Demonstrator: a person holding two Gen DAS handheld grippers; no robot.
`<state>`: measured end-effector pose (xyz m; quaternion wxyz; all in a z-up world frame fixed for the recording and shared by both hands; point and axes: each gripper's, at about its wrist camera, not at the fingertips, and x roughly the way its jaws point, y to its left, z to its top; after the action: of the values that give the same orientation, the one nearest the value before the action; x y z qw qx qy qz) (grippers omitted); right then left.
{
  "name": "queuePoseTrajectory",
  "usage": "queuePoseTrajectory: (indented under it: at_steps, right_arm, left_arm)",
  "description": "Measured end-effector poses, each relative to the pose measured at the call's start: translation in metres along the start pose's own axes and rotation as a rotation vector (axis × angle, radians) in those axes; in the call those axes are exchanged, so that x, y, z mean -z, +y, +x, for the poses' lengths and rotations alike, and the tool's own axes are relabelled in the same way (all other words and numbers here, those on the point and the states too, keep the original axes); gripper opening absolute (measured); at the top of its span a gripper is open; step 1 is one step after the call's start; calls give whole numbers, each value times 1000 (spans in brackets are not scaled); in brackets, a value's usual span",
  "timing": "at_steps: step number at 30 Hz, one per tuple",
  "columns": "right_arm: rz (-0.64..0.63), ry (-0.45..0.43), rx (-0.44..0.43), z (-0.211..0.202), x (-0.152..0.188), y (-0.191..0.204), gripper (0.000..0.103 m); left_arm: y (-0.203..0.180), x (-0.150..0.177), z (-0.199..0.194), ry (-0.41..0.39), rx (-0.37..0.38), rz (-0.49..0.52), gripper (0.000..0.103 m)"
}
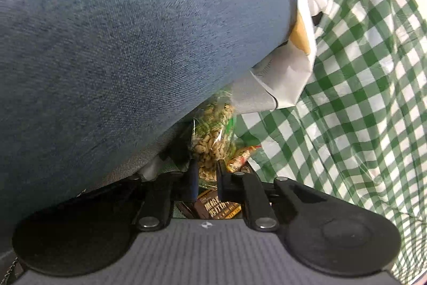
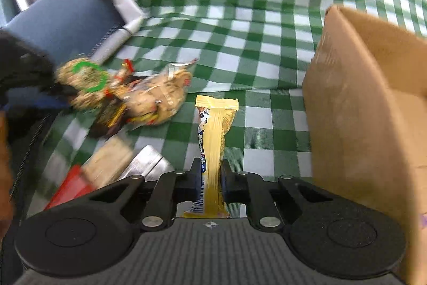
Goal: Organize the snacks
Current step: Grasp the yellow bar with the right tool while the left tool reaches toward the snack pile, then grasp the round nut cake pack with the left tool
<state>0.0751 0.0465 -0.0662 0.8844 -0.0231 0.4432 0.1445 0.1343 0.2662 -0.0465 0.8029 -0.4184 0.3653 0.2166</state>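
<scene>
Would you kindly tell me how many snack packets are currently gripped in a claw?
2: the yellow wafer bar in the right claw, and the peanut bag in the left claw. Other snacks lie loose.

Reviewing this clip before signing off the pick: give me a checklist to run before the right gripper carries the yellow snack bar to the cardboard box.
1. Right gripper shut on the yellow snack bar: ok, the pads press its sides.
2. Bar straight between the fingers: ok, it runs lengthwise.
3. Cardboard box close by on the right: ok.
4. Box opening free: cannot tell, the inside is hidden.
5. Left gripper shut on the peanut bag: ok, it is pinching the bag's plastic.
6. Snack pile clear of the path: ok, it lies to the left.
</scene>
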Motion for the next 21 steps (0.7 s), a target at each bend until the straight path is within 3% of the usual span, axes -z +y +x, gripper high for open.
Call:
queuePoseTrajectory:
  at_steps: [4,12,16,21]
  right_arm:
    - [-68,-12,-55,-43,17,5,14]
    - [-90,-4,-165,-96,52,3,15]
    - [-98,9,-170,-96,79,4,15]
    - [-155,32,-140,-81,98,8,15]
  left_arm:
    - [2,0,-12,21,59,20,0]
    - [14,5,-35,42,81,49,0]
    - [20,9,-35,66,80,11,33]
    - [15,10,-30,17,30,-8,35]
